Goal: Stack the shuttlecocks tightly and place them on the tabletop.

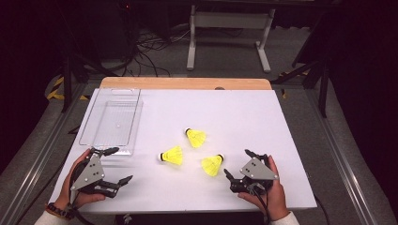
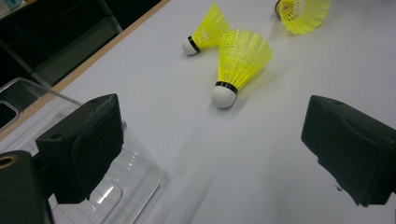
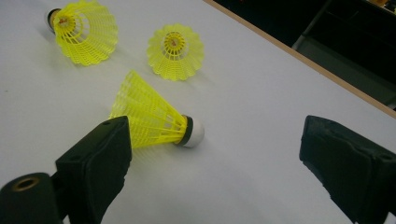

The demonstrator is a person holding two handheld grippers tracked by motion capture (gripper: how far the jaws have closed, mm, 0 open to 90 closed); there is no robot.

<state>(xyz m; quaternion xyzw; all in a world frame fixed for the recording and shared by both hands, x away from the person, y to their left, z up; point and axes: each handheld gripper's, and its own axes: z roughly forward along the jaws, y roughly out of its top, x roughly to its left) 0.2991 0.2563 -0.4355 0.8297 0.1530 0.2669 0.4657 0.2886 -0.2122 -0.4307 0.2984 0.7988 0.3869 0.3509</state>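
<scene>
Three yellow shuttlecocks with white cork tips lie mid-table: a far one, a left one and a right one. My left gripper rests open at the front left, beside the near end of a clear plastic tray. Between its jaws in the left gripper view, the left shuttlecock lies ahead, cork toward me. My right gripper is open at the front right. In the right gripper view, the right shuttlecock lies just beyond the left jaw, untouched.
The tray corner sits under the left jaw in the left gripper view. A wooden strip edges the table's far side. Beyond it are a white metal stand and floor cables.
</scene>
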